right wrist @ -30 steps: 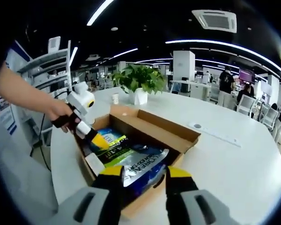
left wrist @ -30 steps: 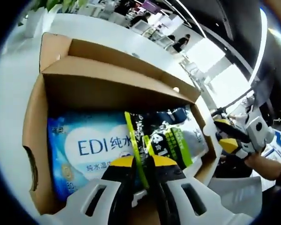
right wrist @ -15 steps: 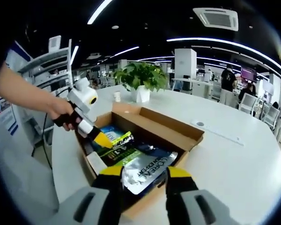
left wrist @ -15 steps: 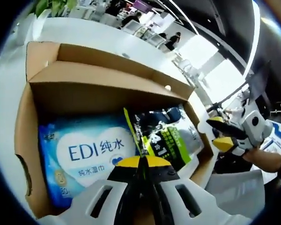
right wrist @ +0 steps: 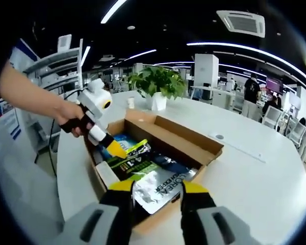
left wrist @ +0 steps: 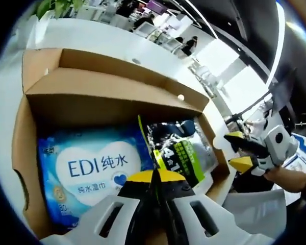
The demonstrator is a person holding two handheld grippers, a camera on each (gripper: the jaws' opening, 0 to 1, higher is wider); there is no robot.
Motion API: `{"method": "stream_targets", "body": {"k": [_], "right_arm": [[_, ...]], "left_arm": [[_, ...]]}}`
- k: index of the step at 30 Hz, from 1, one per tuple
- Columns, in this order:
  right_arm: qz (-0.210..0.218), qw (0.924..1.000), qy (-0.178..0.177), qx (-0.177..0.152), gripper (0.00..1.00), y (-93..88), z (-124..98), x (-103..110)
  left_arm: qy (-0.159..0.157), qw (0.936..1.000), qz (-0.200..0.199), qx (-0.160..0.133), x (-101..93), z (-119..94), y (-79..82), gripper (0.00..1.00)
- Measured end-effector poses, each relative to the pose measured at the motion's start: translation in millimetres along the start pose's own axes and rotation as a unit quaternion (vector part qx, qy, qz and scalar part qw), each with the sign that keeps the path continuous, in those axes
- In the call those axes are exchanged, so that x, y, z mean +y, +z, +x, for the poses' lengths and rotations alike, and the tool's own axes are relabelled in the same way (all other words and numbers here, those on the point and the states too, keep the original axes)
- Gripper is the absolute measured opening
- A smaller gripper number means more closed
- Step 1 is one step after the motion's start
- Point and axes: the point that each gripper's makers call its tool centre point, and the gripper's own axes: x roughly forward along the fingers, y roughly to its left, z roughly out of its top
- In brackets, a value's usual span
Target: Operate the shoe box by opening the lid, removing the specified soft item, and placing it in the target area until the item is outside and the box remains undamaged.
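Cardboard, plain brown and matte, forms the open shoe box, its lid folded back, standing on the smooth white round counter. Inside lie a glossy blue-and-white soft pack of wet wipes printed "EDI" and a crinkled dark and silver foil pouch with a green stripe. The left gripper, white-bodied with yellow tips, has its jaws pressed together on the green edge of the foil pouch, whose near end is raised while the rest stays in the box; in the right gripper view a person's hand grips its handle, angled down into the box. The right gripper hangs at the box's near edge, jaws spread and holding nothing.
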Motion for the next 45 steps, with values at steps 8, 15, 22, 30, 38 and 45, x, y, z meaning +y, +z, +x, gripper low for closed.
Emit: {"method": "stream_targets", "body": {"k": [8,15,22,30,38,45], "right_arm": [[-0.018,0.9998,0.009,0.009,0.34,0.1,1,4],[-0.019,0.9997,0.016,0.007,0.36,3.5,4,9],[-0.022,0.9992,0.029,0.015,0.39,2.2,12,19],[-0.004,0.9986,0.032,0.042,0.41,-5.1,20,22],[0.035,0.9970,0.041,0.056,0.38,-5.0,33,26],[0.051,0.9951,0.049,0.070,0.35,-7.7,40,32]], "left_arm": [[0.004,1.0000,0.001,-0.004,-8.0,-10,6.4,0.00],[0.016,0.9997,-0.011,-0.014,-9.3,-22,10.3,0.00],[0.022,0.9991,-0.020,-0.030,-9.8,-32,16.6,0.00],[0.039,0.9978,-0.023,-0.049,4.2,-48,20.8,0.00],[0.060,0.9963,-0.029,-0.054,20.6,-54,16.2,0.00],[0.066,0.9960,-0.028,-0.052,25.3,-51,12.5,0.00]]}}
